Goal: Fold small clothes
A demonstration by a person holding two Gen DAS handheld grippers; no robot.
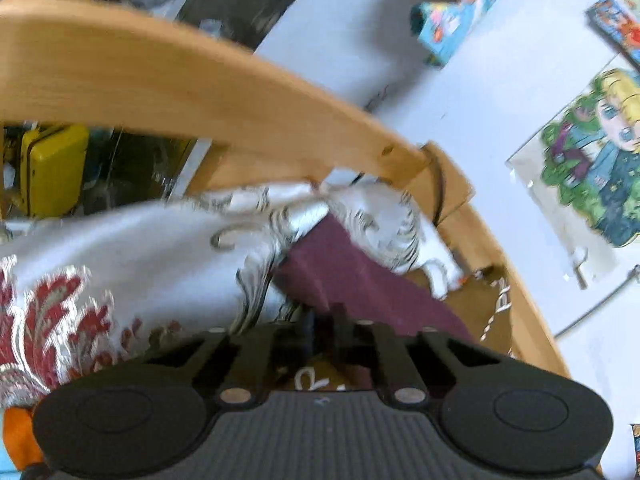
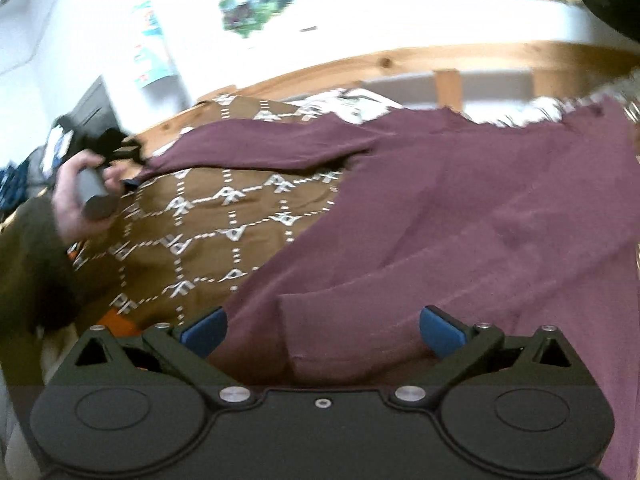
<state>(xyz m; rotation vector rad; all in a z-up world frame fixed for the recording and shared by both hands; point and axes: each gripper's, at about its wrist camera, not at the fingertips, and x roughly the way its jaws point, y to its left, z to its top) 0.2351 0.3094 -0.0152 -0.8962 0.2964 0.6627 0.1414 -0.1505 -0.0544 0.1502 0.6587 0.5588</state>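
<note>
Maroon garment [image 2: 460,216] lies spread on the bed over a brown patterned cloth [image 2: 208,220] — mid-fold, I judge. Left claw [image 1: 322,320] is pressed together, pinching its sleeve end; right claw [image 2: 322,330] hovers spread above the near edge — next, carry that sleeve across the body.

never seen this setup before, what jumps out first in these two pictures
A big maroon garment fills the right wrist view, spread over a brown patterned cover, with the right gripper open just above it. At far left, the left gripper pinches its sleeve end. The left wrist view shows a curved wooden bed rail.
</note>
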